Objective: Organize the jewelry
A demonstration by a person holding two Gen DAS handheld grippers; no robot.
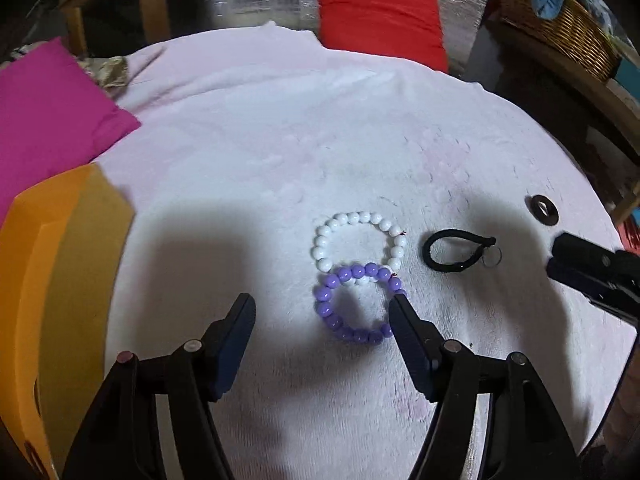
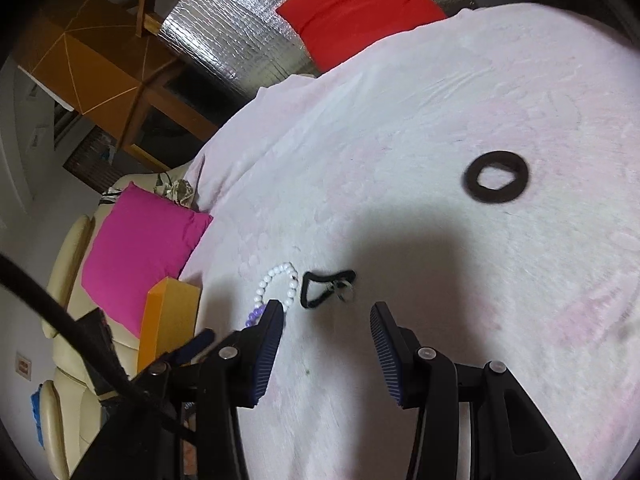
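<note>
Between hand-held gripper [image 1: 322, 306] fingers, purple bracelet [image 1: 354, 306]

From my right wrist view, the purple bead bracelet [image 2: 254, 316] is mostly hidden behind my right gripper's [image 2: 327, 312] finger; only a few beads show. The small metal ring [image 2: 345, 292] on the black cord bracelet [image 2: 316, 289] is blurred, so I cannot make out its shape there. In my left wrist view, my left gripper's [image 1: 322, 306] finger covers part of the purple bracelet's rim. The orange box [image 1: 60, 280] is cut off by the left edge. The dark flat ring [image 1: 543, 209] near the pink blanket's [image 1: 280, 140] edge is too small to identify.
</note>
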